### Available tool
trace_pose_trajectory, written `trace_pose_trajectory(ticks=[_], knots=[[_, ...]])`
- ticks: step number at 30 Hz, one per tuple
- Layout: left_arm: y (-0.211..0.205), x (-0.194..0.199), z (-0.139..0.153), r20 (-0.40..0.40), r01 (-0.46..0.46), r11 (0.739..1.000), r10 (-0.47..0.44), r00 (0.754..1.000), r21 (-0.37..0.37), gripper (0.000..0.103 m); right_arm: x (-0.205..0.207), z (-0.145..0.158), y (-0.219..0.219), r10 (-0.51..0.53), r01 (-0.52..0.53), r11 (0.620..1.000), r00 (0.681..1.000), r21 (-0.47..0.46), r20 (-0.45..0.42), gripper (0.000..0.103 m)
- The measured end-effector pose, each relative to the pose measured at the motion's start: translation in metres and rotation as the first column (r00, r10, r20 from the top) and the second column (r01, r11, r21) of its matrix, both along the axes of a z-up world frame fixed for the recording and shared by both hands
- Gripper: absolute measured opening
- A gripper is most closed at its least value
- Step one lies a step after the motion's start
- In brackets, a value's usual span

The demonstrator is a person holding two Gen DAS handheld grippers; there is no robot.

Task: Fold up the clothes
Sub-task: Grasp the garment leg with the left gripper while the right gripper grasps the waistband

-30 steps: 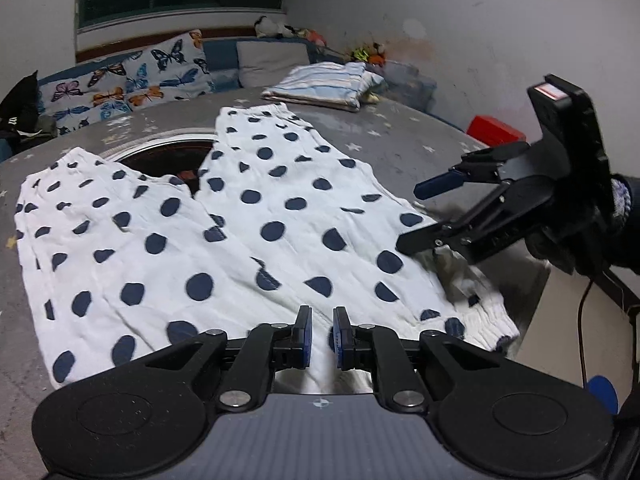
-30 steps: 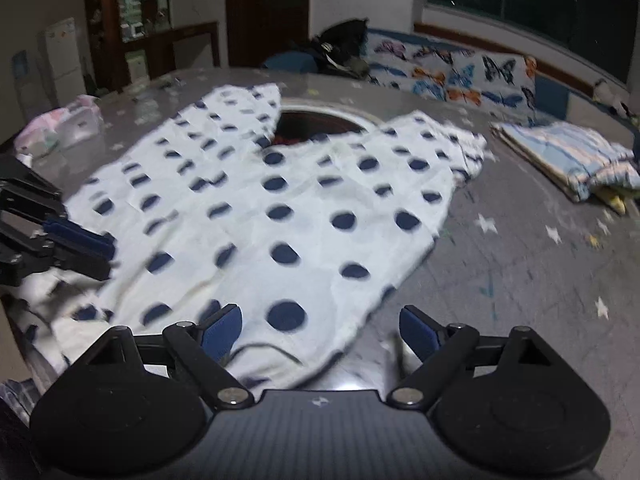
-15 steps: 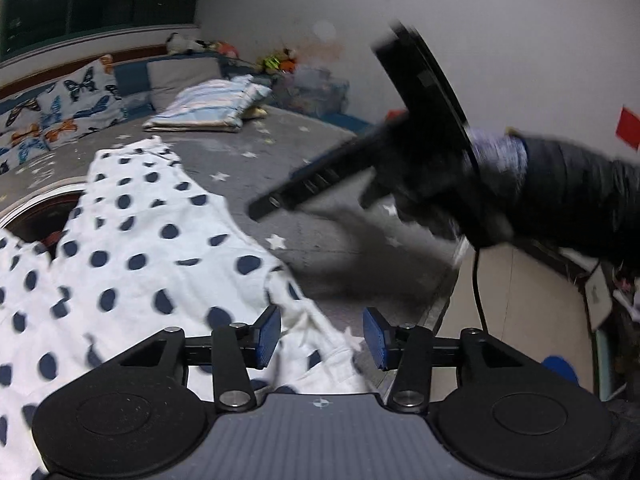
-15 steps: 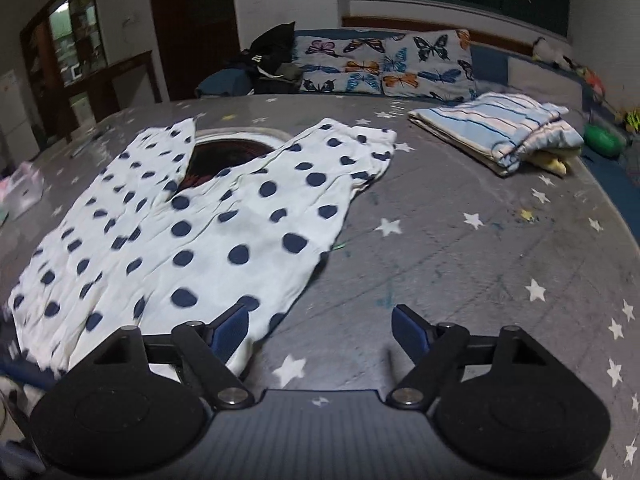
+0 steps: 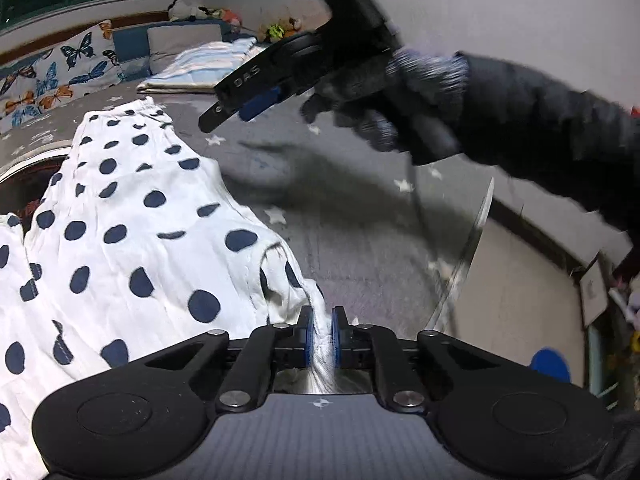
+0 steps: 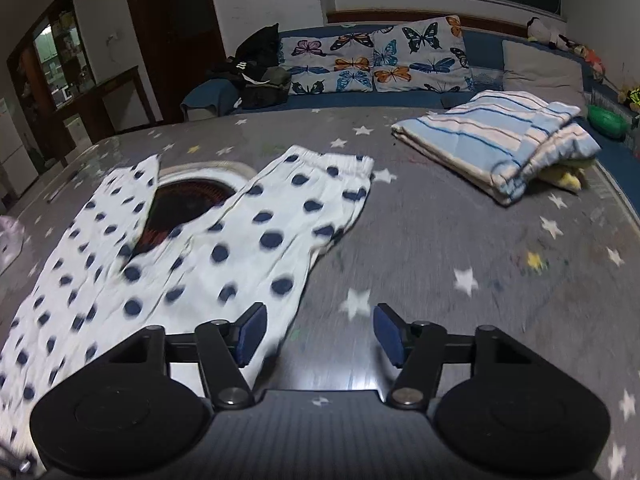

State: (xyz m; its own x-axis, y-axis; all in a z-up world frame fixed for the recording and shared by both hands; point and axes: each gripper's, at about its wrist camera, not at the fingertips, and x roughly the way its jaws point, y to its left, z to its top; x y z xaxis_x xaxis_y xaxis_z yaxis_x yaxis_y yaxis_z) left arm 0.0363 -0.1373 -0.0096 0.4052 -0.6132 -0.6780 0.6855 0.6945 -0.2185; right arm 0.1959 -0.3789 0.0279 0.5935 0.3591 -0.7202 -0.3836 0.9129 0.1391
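Note:
White trousers with dark blue dots (image 5: 120, 240) lie spread flat on the grey star-print table (image 5: 360, 256). My left gripper (image 5: 320, 334) is shut on the near corner of the trousers at the waist end, with a bunch of cloth between its blue pads. My right gripper (image 6: 316, 334) is open and empty above the table, just right of the trousers' (image 6: 224, 256) right edge. It also shows in the left wrist view (image 5: 248, 106), held in a gloved hand above the table.
A folded blue-and-white striped cloth (image 6: 496, 140) lies at the far right of the table. A round dark opening (image 6: 188, 200) shows between the trouser legs. A bench with butterfly cushions (image 6: 376, 56) runs behind the table. The table's edge (image 5: 468, 256) is close on the right.
My left gripper opened, swung to the trousers' right corner and shut on the cloth. My right gripper moved up and away over the table, staying open.

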Motion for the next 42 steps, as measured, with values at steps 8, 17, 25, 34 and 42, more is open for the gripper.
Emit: trace_pose_trajectory(ticks=[8, 17, 25, 34, 42], knots=[[0.032, 0.012, 0.015, -0.074, -0.07, 0.985, 0.059, 0.996, -0.159, 0.009, 0.086, -0.013, 0.024, -0.02, 0.02, 1.0, 1.0, -0.009, -0.009, 0.052], [0.044, 0.022, 0.018, -0.108, -0.094, 0.974, 0.073, 0.991, -0.205, 0.009, 0.156, -0.034, 0.046, -0.069, 0.068, 0.997, 0.997, -0.026, -0.016, 0.049], [0.053, 0.015, 0.021, -0.113, -0.116, 0.966, 0.092, 0.989, -0.23, 0.009, 0.172, -0.035, 0.055, -0.079, 0.079, 0.996, 0.997, -0.033, -0.014, 0.012], [0.092, -0.005, 0.027, -0.093, -0.195, 0.935, 0.174, 0.98, -0.296, 0.008, 0.162, 0.016, 0.066, -0.123, 0.124, 0.992, 0.991, -0.014, 0.05, 0.006], [0.155, -0.044, 0.032, -0.096, -0.33, 0.858, 0.319, 0.943, -0.392, 0.007, 0.154, 0.075, 0.136, -0.068, 0.07, 0.998, 0.989, -0.008, 0.129, 0.006]])
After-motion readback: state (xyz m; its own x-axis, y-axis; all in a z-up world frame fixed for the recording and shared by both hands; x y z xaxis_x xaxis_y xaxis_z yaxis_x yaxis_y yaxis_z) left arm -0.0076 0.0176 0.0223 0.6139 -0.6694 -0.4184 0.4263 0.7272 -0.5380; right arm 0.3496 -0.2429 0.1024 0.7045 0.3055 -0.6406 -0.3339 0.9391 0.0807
